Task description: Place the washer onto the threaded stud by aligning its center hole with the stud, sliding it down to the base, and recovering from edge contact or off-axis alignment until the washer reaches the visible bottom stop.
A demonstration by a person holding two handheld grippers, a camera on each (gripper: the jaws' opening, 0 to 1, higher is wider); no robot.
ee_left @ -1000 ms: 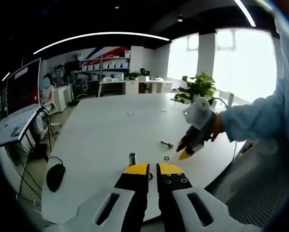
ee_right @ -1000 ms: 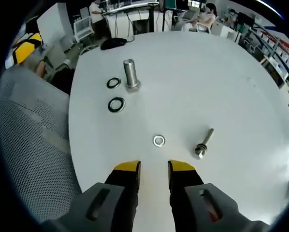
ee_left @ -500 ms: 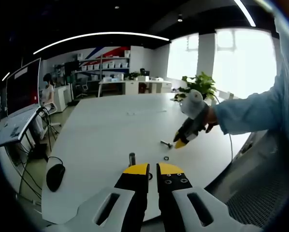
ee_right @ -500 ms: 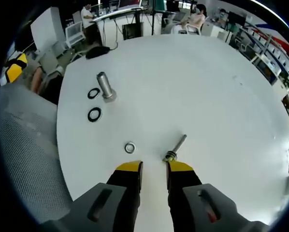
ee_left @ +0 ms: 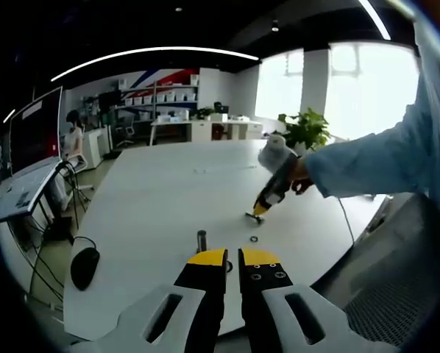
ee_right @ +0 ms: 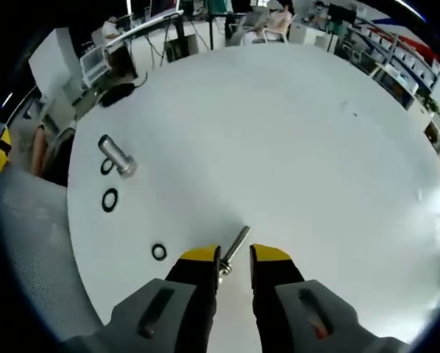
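Observation:
On the white table (ee_right: 301, 140), a thick upright threaded stud (ee_right: 117, 154) with a hex base stands at the left. A small washer (ee_right: 159, 251) lies flat just left of my right gripper (ee_right: 235, 256). That gripper is open, and a thin small bolt (ee_right: 235, 245) lies between its jaws. In the left gripper view, the stud (ee_left: 201, 240) stands just beyond my left gripper (ee_left: 233, 257), which is shut with nothing in it. The washer (ee_left: 254, 239) lies to the stud's right. The right gripper (ee_left: 260, 209), held by a person's hand, points down at the small bolt (ee_left: 249, 217).
Two black rings (ee_right: 110, 199) (ee_right: 106, 167) lie beside the stud. A black mouse (ee_left: 84, 268) sits near the table's left edge. A person's blue sleeve (ee_left: 374, 165) reaches in from the right. Desks, chairs and a potted plant (ee_left: 304, 132) stand beyond the table.
The right gripper has moved forward across the table, past the washer, until the small bolt lies between its jaws. The left gripper has stayed still.

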